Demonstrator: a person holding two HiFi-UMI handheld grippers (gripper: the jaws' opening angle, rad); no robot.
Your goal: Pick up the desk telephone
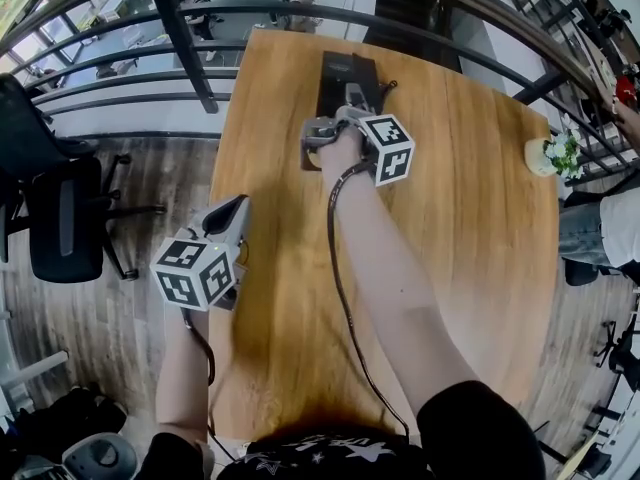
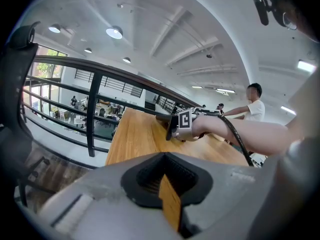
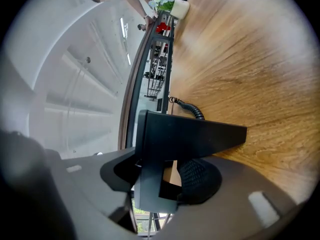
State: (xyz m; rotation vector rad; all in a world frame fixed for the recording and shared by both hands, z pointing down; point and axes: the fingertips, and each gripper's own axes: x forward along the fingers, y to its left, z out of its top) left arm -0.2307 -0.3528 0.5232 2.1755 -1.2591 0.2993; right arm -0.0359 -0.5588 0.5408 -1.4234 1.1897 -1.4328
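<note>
Closest in, the left gripper (image 1: 232,214) is hovering over the wooden table's (image 1: 480,238) left edge, its jaws drawn almost together on nothing. Farther up the table, the right gripper (image 1: 342,108) is clamping the black desk telephone (image 1: 340,72) by its near edge. A small flower pot (image 1: 547,156) is sitting at the table's right edge. A dark railing (image 1: 185,38) is curving behind the table, and an office chair (image 1: 60,218) is standing on the plank floor (image 1: 150,298).
</note>
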